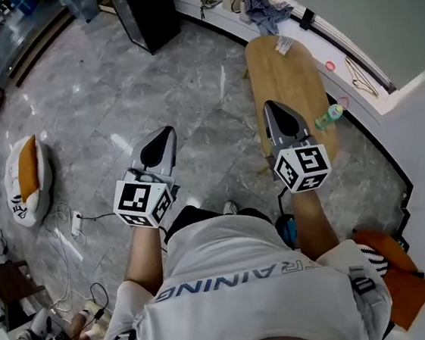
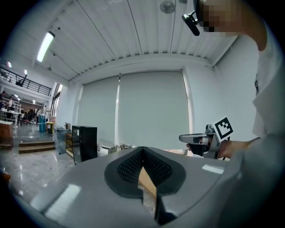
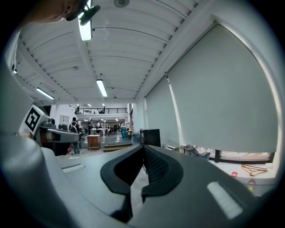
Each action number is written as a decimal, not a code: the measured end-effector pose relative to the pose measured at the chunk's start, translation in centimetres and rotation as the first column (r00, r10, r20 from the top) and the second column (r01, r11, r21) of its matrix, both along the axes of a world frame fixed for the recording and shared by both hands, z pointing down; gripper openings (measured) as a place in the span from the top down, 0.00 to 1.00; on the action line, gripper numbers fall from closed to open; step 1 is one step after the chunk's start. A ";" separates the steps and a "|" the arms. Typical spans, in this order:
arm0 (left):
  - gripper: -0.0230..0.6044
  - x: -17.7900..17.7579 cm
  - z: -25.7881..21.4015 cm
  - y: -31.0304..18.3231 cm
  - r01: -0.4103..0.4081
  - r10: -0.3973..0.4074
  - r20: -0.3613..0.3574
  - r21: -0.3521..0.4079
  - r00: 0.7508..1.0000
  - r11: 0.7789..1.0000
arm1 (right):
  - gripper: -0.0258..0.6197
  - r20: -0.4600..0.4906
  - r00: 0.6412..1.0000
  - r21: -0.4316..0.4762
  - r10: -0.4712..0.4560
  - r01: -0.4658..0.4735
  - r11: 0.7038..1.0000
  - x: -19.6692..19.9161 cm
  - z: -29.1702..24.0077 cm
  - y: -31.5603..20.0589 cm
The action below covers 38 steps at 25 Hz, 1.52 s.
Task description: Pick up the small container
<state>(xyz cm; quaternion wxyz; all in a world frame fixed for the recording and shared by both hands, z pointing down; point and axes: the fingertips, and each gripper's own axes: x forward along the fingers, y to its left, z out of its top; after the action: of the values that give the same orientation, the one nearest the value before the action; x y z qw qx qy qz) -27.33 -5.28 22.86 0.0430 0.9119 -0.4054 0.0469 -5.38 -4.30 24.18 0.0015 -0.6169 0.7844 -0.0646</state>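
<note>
The person wears a white short-sleeved T-shirt (image 1: pixel 243 307) with grey lettering and grey shoulder straps (image 1: pixel 362 287) with black buckles.

Head view looks steeply down; both gripper views face level, sharing the black cabinet (image 2: pixel 84 142).

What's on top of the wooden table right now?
On the wooden table: a green-topped bottle at its right edge, a small pale item at the far end. The right gripper covers its near part.
</note>
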 end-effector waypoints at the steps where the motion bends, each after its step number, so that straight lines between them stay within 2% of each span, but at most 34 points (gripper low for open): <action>1: 0.96 0.7 0.2 -0.9 -0.008 0.008 -0.001 -0.004 1.000 1.000 | 0.94 0.000 1.000 -0.003 0.011 -0.011 1.000 0.7 0.2 -0.6; 10: 0.96 5.3 2.1 -9.4 -0.165 0.164 -0.023 -0.027 0.986 0.986 | 0.94 -0.038 0.986 -0.029 0.162 -0.163 0.986 5.1 1.2 -5.7; 15: 0.96 8.3 2.7 -16.5 -0.290 0.288 -0.057 -0.030 0.956 0.957 | 0.94 -0.079 0.954 -0.046 0.290 -0.294 0.955 7.5 1.2 -9.8; 24: 0.96 8.4 2.1 -29.6 -0.440 0.439 -0.031 -0.033 0.898 0.897 | 0.94 -0.113 0.893 -0.037 0.437 -0.443 0.896 6.3 -0.7 -19.1; 27: 0.96 9.6 3.0 -32.3 -0.490 0.489 -0.025 -0.048 0.872 0.871 | 0.94 -0.120 0.862 -0.065 0.492 -0.502 0.863 7.0 0.6 -20.0; 31: 0.96 12.7 4.3 -33.7 -0.570 0.570 -0.029 -0.082 0.821 0.817 | 0.94 -0.122 0.811 -0.107 0.573 -0.584 0.804 8.8 2.2 -19.4; 38: 0.96 21.5 4.9 -33.7 -0.687 0.688 -0.026 -0.085 0.725 0.721 | 0.94 -0.114 0.698 -0.125 0.707 -0.716 0.687 14.9 3.5 -15.9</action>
<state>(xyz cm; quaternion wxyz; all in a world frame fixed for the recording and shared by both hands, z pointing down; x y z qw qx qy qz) -5.79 -38.99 27.80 0.0616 0.9942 -0.0361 0.0807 9.53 -20.19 27.71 -0.0449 -0.8723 0.4758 -0.1039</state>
